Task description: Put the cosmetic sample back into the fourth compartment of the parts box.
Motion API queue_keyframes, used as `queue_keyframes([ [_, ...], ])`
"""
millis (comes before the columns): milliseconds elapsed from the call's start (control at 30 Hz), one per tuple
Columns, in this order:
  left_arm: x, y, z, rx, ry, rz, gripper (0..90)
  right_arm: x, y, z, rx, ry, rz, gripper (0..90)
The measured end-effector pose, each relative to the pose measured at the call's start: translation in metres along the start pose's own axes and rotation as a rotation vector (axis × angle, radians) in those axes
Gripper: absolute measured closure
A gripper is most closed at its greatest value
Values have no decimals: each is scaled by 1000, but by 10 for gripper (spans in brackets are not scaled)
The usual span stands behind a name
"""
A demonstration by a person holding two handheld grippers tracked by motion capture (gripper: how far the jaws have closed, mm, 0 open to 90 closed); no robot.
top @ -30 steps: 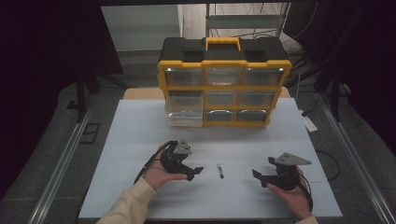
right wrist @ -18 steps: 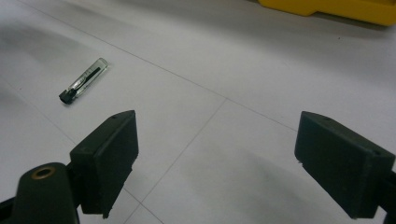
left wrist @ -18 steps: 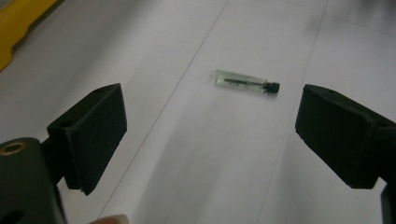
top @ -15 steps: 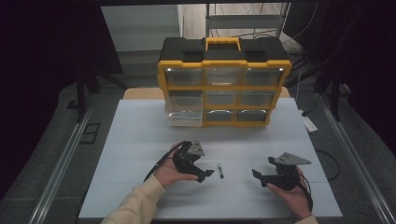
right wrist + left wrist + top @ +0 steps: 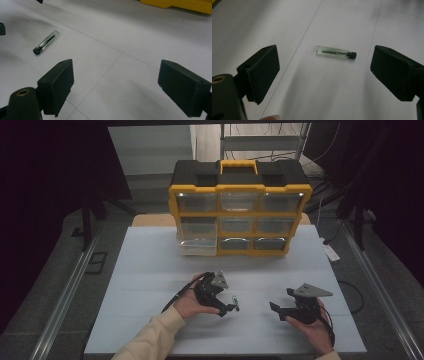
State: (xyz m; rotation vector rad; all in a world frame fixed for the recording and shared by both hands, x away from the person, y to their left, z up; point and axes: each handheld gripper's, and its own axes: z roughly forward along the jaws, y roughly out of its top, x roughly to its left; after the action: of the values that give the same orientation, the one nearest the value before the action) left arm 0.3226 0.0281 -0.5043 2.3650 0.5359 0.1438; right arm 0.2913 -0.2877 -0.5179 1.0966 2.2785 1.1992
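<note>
Left gripper (image 5: pixel 231 304) has slid rightward across the tabletop (image 5: pixel 150 265) since a second ago, now poised right at the small glass vial (image 5: pixel 235 302); jaws wide apart, holding nothing. Vial lies flat on the white surface, black cap on one end, dark thin item inside; in the left gripper view it sits between the two jaws (image 5: pixel 335 52), untouched. Right gripper (image 5: pixel 282 309) rests well to the right, jaws spread, empty; vial shows at its upper left (image 5: pixel 46 42). Yellow-and-black drawer organizer (image 5: pixel 240 215) stands at the far side, one lower-left drawer (image 5: pixel 198 247) pulled out. Nothing lies between vial and either gripper.
</note>
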Motion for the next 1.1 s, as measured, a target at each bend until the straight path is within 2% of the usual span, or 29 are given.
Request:
queue_keyframes([
  [267,0,4,9,7,-19,14,94,0,0,0,1,1,2,137],
  [733,-3,5,30,59,-38,42,89,1,0,0,9,-2,-3,138],
  [867,-4,6,32,60,-39,50,89,1,-1,0,13,-3,-2,139],
  [1100,-6,7,39,73,-34,83,92,1,-1,1,15,-4,-3,139],
])
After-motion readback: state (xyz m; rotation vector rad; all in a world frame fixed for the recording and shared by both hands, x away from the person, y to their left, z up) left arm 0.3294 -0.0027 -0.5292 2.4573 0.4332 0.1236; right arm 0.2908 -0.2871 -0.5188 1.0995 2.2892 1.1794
